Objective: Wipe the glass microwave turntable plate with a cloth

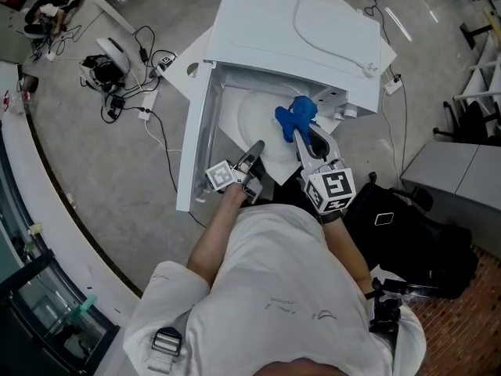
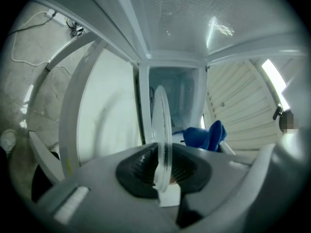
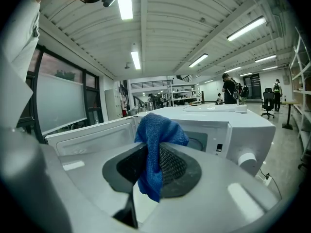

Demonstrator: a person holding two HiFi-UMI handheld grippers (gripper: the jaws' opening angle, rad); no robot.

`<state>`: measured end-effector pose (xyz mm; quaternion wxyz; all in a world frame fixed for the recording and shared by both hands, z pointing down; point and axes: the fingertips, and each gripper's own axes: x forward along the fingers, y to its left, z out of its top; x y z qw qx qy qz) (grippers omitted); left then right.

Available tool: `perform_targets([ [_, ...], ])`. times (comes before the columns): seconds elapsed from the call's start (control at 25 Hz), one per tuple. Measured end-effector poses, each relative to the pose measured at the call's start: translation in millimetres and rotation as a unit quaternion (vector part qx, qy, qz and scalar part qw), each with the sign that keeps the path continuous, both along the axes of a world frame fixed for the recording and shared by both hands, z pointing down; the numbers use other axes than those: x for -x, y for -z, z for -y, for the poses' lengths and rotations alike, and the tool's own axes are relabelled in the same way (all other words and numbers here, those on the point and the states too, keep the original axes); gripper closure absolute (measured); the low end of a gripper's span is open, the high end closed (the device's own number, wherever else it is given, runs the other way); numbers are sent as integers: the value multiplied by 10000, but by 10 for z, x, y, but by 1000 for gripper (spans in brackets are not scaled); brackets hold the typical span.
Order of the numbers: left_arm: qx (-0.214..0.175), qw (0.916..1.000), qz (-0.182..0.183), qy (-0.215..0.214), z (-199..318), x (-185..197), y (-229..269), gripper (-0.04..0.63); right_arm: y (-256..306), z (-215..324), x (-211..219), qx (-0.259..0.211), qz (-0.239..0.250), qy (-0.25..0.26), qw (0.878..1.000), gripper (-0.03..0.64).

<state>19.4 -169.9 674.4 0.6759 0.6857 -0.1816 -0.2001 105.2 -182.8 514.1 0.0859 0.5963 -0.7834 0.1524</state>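
The glass turntable plate (image 1: 252, 120) sits at the open mouth of the white microwave (image 1: 290, 37). My left gripper (image 1: 257, 149) is shut on its near rim. In the left gripper view the plate (image 2: 161, 125) shows edge-on between the dark pads of the left gripper (image 2: 163, 171). My right gripper (image 1: 304, 135) is shut on a blue cloth (image 1: 295, 116), which hangs over the plate's right side. In the right gripper view the cloth (image 3: 154, 144) droops from the right gripper (image 3: 154, 168). The cloth (image 2: 206, 136) also shows in the left gripper view, to the right of the plate.
The microwave door (image 1: 196, 139) stands open at the left. Cables and devices (image 1: 117, 69) lie on the floor to the left. A black bag (image 1: 407, 233) and a grey cabinet (image 1: 462, 178) are at the right. A white cord (image 1: 329, 45) lies on top of the microwave.
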Motion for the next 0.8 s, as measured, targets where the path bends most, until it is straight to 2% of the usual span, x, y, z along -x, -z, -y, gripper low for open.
perform_targets([
  [0.28,161,9991,-213,-316,-189,-40,41,549,-19,-122,-9,-46,20,-208,9998,546],
  [0.56,122,9973,-33,-725,-437,21,-102,546,-49,-356,-88,-54,32,-523,9986,546],
  [0.72,206,9959,122,-867,-576,52,-275,543,-73,-480,-131,-5,30,-694,9976,546],
  [0.8,348,9954,90,-888,-625,45,-315,543,-84,-550,-142,28,7,-750,9972,546],
])
